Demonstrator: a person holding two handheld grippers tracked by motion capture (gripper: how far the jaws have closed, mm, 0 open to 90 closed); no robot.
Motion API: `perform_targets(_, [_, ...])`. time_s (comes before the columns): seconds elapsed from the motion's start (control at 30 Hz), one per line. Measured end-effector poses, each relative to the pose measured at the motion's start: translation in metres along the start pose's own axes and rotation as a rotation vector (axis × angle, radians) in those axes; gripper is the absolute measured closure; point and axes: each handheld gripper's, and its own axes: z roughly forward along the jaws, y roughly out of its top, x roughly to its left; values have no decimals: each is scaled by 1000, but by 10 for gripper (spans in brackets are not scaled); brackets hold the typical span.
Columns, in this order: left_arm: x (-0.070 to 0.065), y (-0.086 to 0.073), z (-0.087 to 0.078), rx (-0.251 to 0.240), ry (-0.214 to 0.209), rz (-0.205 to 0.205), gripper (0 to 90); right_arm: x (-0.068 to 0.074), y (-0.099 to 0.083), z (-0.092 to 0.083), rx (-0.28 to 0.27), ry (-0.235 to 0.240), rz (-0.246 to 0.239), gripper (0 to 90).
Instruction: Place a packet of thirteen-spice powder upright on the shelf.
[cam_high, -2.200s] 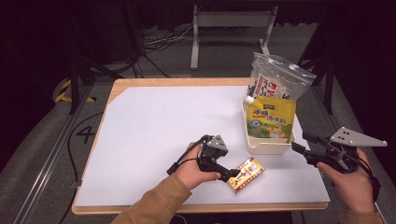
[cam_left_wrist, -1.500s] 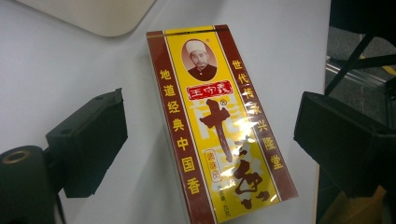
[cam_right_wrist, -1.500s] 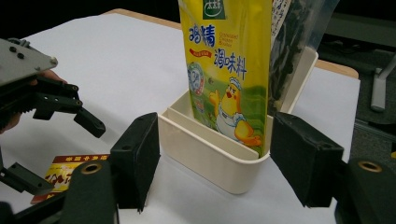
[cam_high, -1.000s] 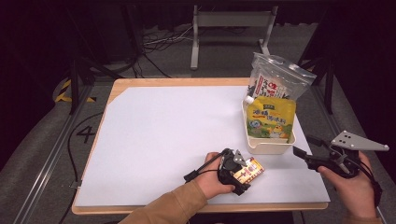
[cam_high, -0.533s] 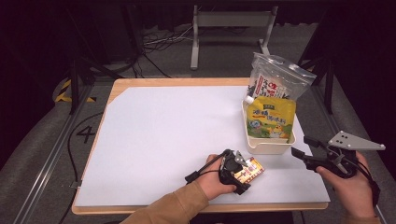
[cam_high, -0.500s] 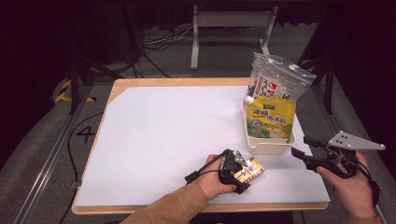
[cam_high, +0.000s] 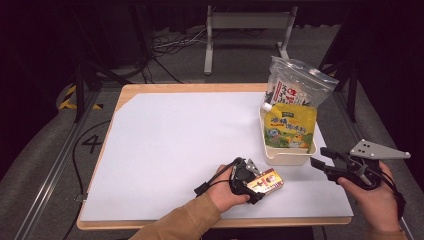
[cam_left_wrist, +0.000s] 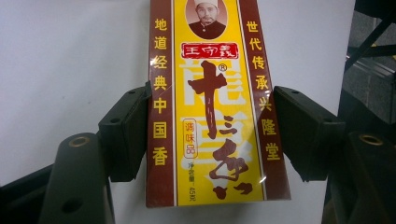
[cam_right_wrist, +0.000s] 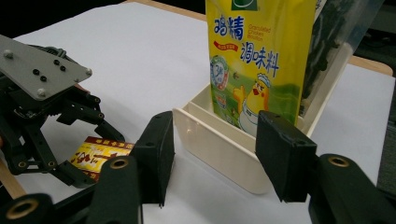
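A yellow and maroon spice box (cam_high: 270, 180) (cam_left_wrist: 212, 102) lies flat near the white table's front edge. My left gripper (cam_high: 256, 183) (cam_left_wrist: 211, 116) straddles it; its jaws have just been closing, and both pads now touch the box's long sides. My right gripper (cam_high: 318, 156) (cam_right_wrist: 212, 135) hovers at the table's right edge, pointing at the cream tub (cam_high: 285, 158) (cam_right_wrist: 219, 149). Its jaws have just been closing too, but they stand apart with nothing gripped. The tub holds a yellow chicken-seasoning pouch (cam_high: 290, 127) (cam_right_wrist: 252, 60), standing upright.
A clear bag with a red and white label (cam_high: 296, 88) leans behind the pouch in the tub. The white sheet (cam_high: 185, 140) covers a wooden tabletop. A metal stand and cables lie on the floor beyond the far edge.
The left gripper slid right to the spice box and its jaws narrowed around it. The right gripper's jaws narrowed while the hand stayed put.
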Motion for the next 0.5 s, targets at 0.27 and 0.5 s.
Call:
perform_targets(0.27, [-3,-1,-10,-18,-3,11,323,2,2,-1,9,23,33,484])
perform_targets(0.5, [-9,0,-28,-56,-3,49,323,4,5,-1,26,40,62,484])
